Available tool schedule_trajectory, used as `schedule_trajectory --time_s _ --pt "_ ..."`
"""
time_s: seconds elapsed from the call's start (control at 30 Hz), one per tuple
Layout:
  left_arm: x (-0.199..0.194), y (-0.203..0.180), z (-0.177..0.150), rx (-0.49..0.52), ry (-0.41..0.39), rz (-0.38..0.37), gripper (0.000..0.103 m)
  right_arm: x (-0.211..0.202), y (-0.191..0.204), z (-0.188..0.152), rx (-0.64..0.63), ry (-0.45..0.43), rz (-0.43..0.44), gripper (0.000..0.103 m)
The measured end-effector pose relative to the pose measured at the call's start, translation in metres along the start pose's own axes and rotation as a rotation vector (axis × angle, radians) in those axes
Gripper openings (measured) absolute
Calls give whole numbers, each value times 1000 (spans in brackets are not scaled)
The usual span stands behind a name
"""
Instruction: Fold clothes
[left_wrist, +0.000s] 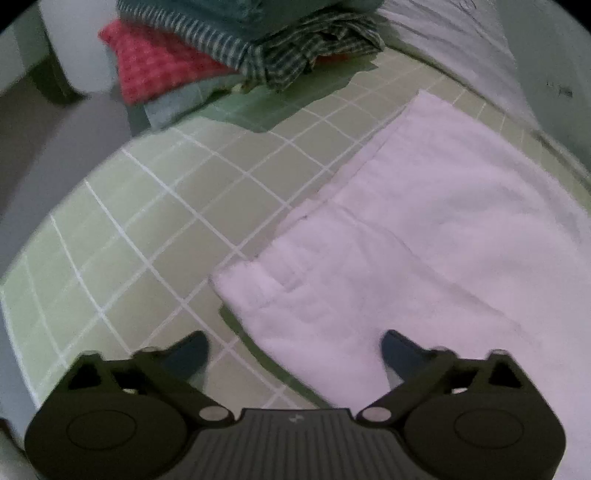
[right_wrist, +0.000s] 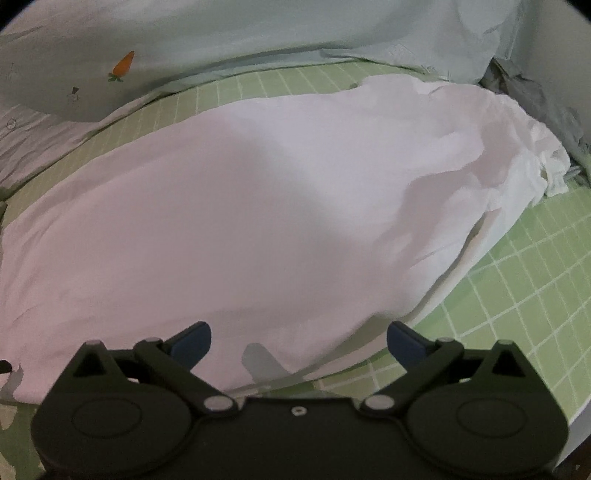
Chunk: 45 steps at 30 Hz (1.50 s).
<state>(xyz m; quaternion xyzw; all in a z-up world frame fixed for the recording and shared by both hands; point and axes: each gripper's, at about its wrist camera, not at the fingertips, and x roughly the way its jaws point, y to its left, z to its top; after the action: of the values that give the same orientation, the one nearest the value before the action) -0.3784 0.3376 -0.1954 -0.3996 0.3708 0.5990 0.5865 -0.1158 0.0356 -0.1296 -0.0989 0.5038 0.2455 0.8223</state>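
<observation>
Left tongs (left_wrist: 294, 354) spread wide apart, gripping nothing, hovering over the near corner of a white garment (left_wrist: 424, 236). Right fingertip (left_wrist: 397, 350) above the cloth, left fingertip (left_wrist: 192, 352) above bare green gridded mat (left_wrist: 155, 206) just beside the garment's edge. Garment stretched ahead and to the right of these tongs, lying flat with a folded layer and a straight seam running away from the tips. Far ahead and left of them, well apart from the garment: a pile of folded clothes (left_wrist: 236, 48), with a red checked piece (left_wrist: 155, 62) at its left and a dark striped shirt (left_wrist: 314, 48) rumpled on its right side.

Right tongs (right_wrist: 299, 341) also wide apart and holding nothing, poised at the near edge of the same white garment (right_wrist: 258, 192). Left fingertip (right_wrist: 194, 341) over the cloth, right fingertip (right_wrist: 404, 341) over the spot where cloth edge meets green mat (right_wrist: 517, 295). Garment spread broadly ahead, filling the middle of the view, bunched and wrinkled at its far right end. Beyond it, pale bedding with a small carrot print (right_wrist: 123, 66); grey crumpled cloth (right_wrist: 524, 85) at far right, just beside the bunched end.
</observation>
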Motion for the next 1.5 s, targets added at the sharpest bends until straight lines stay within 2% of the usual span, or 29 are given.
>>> schedule_trajectory --time_s 0.03,0.07,0.1,0.13,0.27,0.3,0.33,0.4,0.47,0.73,0.8,0.87,0.97,1.1,1.23,1.33,1.37,1.43,1.47,1.5 --pt "-3 -5 0 26 -18 -5 63 0 -2 -1 11 6 4 103" --pt "-7 -10 0 51 -37 -8 54 0 -4 -1 21 10 6 103" --pt "-9 -14 1 64 -50 19 40 0 -6 -2 31 11 7 103" --pt "-9 -12 4 42 -51 17 32 -1 -9 -3 41 10 6 103" --pt "-11 3 13 -35 -58 4 27 -6 -21 -3 90 -9 -5 103" --pt "-12 8 15 -52 -61 0 22 -8 -24 -3 101 -18 -10 103" --pt "-12 13 17 -69 -65 -5 9 -10 -27 -3 112 -26 -15 103" --pt "-15 23 22 -90 -69 -18 10 -12 -32 -3 133 -33 -23 103" --pt "-13 39 26 -155 -59 -27 10 -13 -35 -5 154 -31 -26 103" --pt "-14 83 46 -240 -95 72 9 -17 -37 -11 158 -25 -39 103" --pt "-21 86 49 -221 -125 81 8 -17 -40 -12 171 -19 -45 103" --pt "-39 71 49 -107 -199 63 8 -17 -43 -13 185 -15 -49 103" --pt "-68 27 42 137 -311 25 8 -14 -47 -14 210 -8 -48 103" --pt "-89 -32 28 251 -328 -170 7 -12 -50 -16 237 -2 -31 103" --pt "-97 -106 -3 405 -295 -334 6 -19 -55 -19 241 -26 -22 103" --pt "-103 -148 -40 558 -221 -451 6 -27 -66 -20 261 -49 -37 103" --pt "-97 -159 -53 627 -173 -458 7 -29 -72 -22 274 -54 -45 103" --pt "-87 -179 -79 762 -77 -471 27 -32 -84 -25 308 -58 -59 103" --pt "-82 -188 -91 825 -27 -476 29 -32 -90 -27 328 -55 -66 103" --pt "-74 -189 -95 832 33 -467 37 -32 -96 -29 348 -49 -70 103"
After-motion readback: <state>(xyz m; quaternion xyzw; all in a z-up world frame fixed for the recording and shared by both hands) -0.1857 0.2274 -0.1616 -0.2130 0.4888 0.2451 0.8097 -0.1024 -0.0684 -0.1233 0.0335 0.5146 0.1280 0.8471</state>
